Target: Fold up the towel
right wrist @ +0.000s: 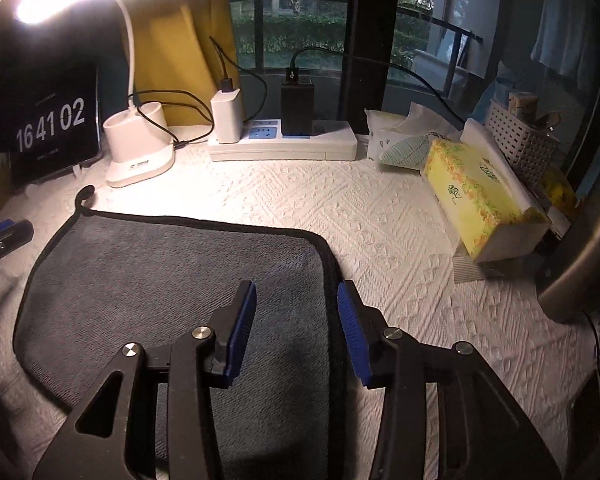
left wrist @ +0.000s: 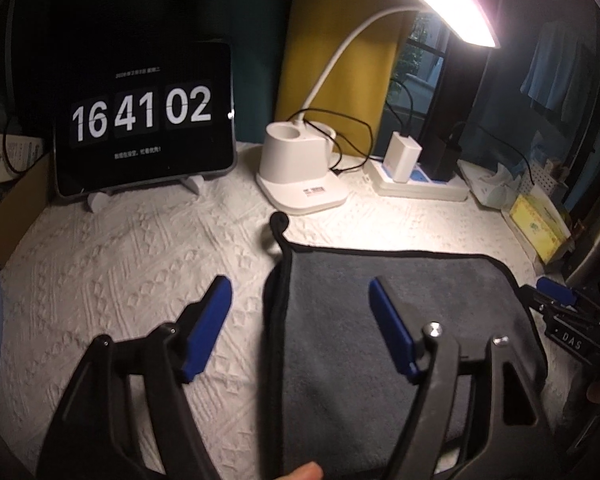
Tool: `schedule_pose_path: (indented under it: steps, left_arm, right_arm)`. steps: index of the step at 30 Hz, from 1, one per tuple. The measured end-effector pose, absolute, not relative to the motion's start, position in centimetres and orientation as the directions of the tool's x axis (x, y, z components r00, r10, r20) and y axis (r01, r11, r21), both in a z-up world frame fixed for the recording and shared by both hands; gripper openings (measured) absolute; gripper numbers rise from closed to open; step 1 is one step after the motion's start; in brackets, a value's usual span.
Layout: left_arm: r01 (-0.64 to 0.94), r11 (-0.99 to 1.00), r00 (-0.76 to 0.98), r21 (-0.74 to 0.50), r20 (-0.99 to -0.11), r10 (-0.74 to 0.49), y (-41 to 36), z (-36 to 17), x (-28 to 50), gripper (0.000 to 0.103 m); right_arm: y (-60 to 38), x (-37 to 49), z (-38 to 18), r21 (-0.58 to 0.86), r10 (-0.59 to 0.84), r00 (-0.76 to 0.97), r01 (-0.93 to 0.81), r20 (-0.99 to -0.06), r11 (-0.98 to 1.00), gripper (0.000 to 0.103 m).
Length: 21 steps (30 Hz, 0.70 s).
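Observation:
A dark grey towel [left wrist: 400, 320] with black trim lies flat on the white textured cloth; it also shows in the right wrist view [right wrist: 172, 280]. A small hanging loop [left wrist: 279, 222] sticks out at its far left corner. My left gripper [left wrist: 300, 312] is open and empty, its jaws straddling the towel's left edge. My right gripper [right wrist: 296, 320] is open and empty, its jaws straddling the towel's right edge. The right gripper shows at the towel's right side in the left wrist view [left wrist: 556, 292].
At the back stand a tablet clock [left wrist: 144, 120], a white desk lamp base [left wrist: 300, 172] and a power strip with chargers [right wrist: 284, 140]. Tissue packs [right wrist: 476, 196] and a white basket [right wrist: 520, 140] lie at the right. A white textured cloth [right wrist: 380, 220] covers the table.

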<state>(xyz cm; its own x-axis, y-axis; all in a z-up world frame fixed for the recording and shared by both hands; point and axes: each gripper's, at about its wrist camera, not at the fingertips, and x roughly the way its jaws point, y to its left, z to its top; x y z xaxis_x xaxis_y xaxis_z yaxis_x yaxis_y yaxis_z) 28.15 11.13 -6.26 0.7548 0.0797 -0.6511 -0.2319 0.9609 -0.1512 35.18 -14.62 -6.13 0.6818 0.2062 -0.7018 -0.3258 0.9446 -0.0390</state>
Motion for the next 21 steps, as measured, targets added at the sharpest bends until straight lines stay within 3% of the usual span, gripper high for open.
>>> schedule_pose_path:
  steps: [21]
  left_arm:
    - [-0.211, 0.965, 0.799, -0.157, -0.596, 0.078, 9.7, -4.1, 21.6, 0.075]
  right_arm:
    - [-14.6, 29.1, -4.4, -0.049, 0.225, 0.706, -0.346, -0.672, 0.937, 0.045]
